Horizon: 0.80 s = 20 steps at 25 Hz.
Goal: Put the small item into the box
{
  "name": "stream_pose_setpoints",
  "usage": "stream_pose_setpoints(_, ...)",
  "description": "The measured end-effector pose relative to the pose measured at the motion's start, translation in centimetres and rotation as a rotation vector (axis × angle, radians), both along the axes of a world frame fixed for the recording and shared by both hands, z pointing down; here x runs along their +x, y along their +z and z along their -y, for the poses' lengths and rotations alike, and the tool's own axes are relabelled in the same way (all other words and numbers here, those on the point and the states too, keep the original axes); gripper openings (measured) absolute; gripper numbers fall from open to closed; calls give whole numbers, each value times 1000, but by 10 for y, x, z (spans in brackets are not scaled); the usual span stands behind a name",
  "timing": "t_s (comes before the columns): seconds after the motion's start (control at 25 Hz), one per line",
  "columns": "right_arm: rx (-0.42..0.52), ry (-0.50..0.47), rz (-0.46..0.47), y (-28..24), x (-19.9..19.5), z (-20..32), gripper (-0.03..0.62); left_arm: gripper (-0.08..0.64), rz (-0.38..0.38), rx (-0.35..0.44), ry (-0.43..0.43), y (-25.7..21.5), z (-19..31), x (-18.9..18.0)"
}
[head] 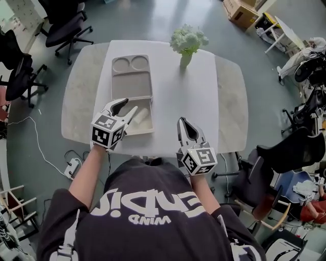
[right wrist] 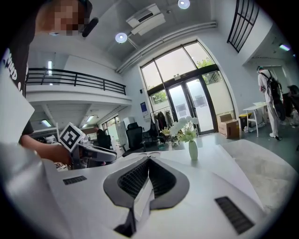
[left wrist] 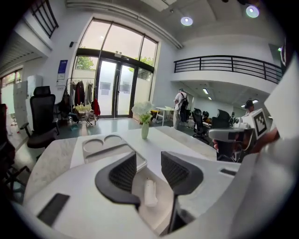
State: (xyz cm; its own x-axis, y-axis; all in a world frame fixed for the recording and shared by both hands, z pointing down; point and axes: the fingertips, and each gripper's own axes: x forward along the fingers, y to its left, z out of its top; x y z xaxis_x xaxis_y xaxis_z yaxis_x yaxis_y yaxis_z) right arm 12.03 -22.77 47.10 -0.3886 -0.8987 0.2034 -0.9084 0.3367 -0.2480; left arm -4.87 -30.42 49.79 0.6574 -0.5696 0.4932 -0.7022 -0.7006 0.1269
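Note:
A beige compartment box [head: 114, 76] lies on the white table. The small item [head: 139, 119], a short white cylinder, rests in the box's near compartment. My left gripper [head: 130, 105] hovers over that compartment with its jaws open. In the left gripper view the small item [left wrist: 150, 192] lies below and between the open left gripper [left wrist: 148, 158], and neither pad touches it. My right gripper [head: 182, 122] is shut and empty near the table's front edge, to the right of the box. In the right gripper view the right gripper [right wrist: 148, 159] has its tips together.
A vase of white flowers [head: 187, 43] stands at the table's far edge, right of the box. Office chairs [head: 69, 28] stand around the table, and cables [head: 71, 165] lie on the floor at the left. A cardboard carton [head: 239, 11] sits far right.

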Motion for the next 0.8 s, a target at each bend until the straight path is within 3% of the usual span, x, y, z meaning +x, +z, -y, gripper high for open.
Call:
stream_pose_setpoints(0.24, 14, -51, -2, -11, -14, 2, 23, 166, -99, 86, -49, -50, -21, -28)
stream_pose_setpoints(0.4, 33, -70, -4, -18, -20, 1, 25, 120, -146, 143, -101, -71, -38, -46)
stream_pose_setpoints(0.64, 48, -82, 1, -21, -30, -5, 25, 42, -221, 171, -202, -78, -58, -72)
stream_pose_setpoints(0.8, 46, -91, 3, -18, -35, -10, 25, 17, -228, 191, -243, -74, -67, -81)
